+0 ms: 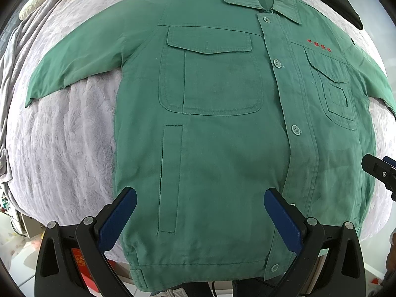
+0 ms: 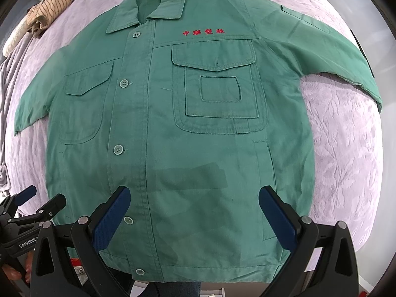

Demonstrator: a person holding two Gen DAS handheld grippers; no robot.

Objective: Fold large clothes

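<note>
I have the green jacket [image 1: 222,136] spread flat and buttoned, front up, on the bed's lilac blanket [image 1: 69,128], sleeves out to both sides. My left claw [image 1: 200,219] and right claw [image 2: 194,216] hang released over the hem, grasping nothing. The fabric looks thick and stiff, so I judge a shallow pinch could slip. Dragging a sleeve [image 2: 329,47] across may also bunch the soft blanket and skew the fold.

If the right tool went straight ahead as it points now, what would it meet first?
Probably the green jacket lying flat on the bed, around its lower front; the right tool is open and holds nothing. Depth is uncertain.
</note>
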